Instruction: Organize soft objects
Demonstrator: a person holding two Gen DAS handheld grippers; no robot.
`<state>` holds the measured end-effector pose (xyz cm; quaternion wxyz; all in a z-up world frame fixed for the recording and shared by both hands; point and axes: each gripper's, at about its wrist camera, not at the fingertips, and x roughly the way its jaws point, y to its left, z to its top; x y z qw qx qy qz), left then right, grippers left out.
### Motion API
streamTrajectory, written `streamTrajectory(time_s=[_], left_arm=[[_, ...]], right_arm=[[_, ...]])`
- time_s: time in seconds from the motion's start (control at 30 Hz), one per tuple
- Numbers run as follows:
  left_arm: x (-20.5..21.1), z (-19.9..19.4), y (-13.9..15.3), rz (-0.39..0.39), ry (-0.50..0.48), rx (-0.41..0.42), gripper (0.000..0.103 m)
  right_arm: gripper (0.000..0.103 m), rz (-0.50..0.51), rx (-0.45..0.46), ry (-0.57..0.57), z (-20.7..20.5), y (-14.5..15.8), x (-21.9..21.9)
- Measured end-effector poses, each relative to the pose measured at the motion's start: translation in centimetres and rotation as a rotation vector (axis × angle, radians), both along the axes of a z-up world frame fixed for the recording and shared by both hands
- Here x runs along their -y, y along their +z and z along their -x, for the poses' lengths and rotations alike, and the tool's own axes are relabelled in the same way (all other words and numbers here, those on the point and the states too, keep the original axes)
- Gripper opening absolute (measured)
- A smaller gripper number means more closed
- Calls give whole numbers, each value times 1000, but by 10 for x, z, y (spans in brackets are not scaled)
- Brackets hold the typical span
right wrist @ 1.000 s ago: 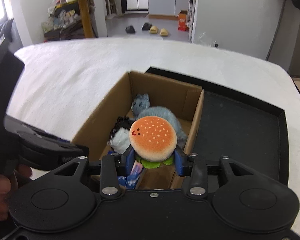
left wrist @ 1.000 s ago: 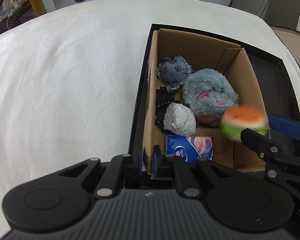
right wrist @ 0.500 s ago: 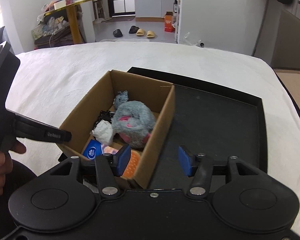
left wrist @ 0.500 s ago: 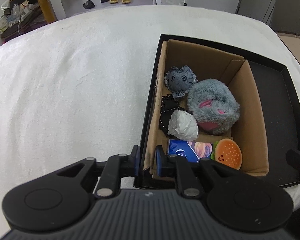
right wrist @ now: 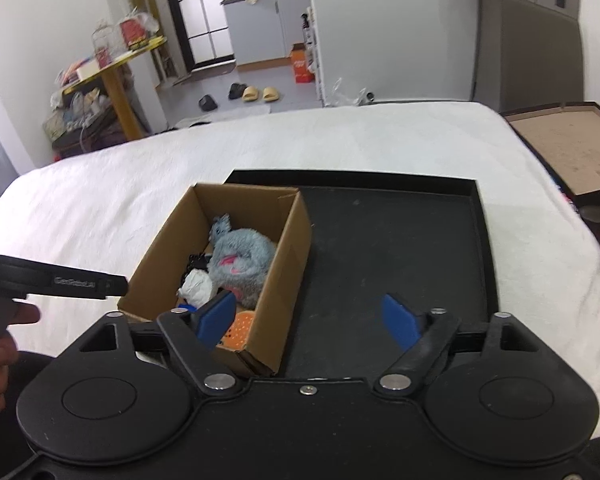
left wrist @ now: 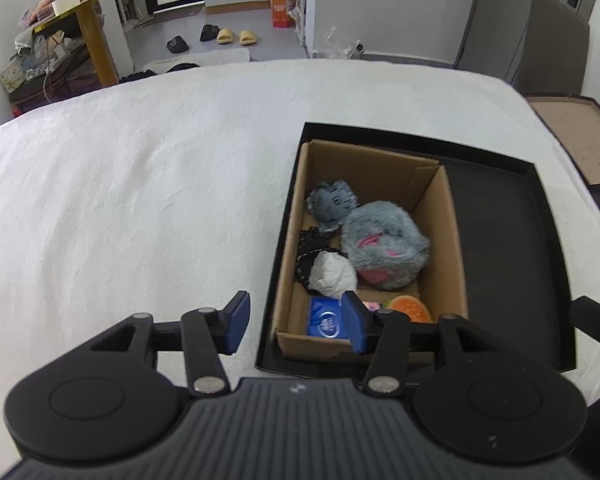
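A cardboard box (left wrist: 452,240) (right wrist: 292,248) stands in the left part of a black tray (left wrist: 512,248) (right wrist: 396,248) on a white bed. Inside lie a grey furry plush (left wrist: 384,248) (right wrist: 240,256), a small blue-grey plush (left wrist: 332,204), a white crumpled ball (left wrist: 334,274) (right wrist: 196,290), a black strap, a blue tissue pack (left wrist: 326,322) and the orange burger plush (left wrist: 410,308) (right wrist: 238,330). My left gripper (left wrist: 296,328) hovers above the box's near left corner, its jaws opening with nothing between them. My right gripper (right wrist: 310,320) hangs over the box's near right wall, jaws opening and empty.
The white bedcover (left wrist: 140,200) spreads wide to the left of the tray. A brown board in a dark frame (right wrist: 568,152) lies off the bed's right side. A hand (right wrist: 0,344) holds the left gripper at the left edge of the right wrist view.
The right gripper let go of the burger plush, which now lies in the box, and drew back right. The left gripper, shut on the box's left wall before, opened and rose.
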<state>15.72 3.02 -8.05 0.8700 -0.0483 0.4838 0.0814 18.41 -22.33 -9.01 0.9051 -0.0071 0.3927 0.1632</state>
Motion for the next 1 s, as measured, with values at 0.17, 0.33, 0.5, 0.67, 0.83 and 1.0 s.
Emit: streamTrajectory(time_s=[0.17,0.33,0.5,0.67,0.83,1.0], left_arm=[[16,12,17,10,-26,25,48],[30,22,29,5,-57,51,48],[37,31,42,20,-57,72,48],[45,38,56,22,-71,59,53],[54,49,70,18,-86,78,74],[60,60,81,9,-117,99,90]], right_arm=[[81,-22,24,-20,6,9,15],[81,-47,43,-43,13,16,28],[91,-79,40,-74,19,21,42],[99,-97,46,-100,26,26,52],[103,-97,50,-136,31,34,61],[103,-90,62,-163,38,46,66]])
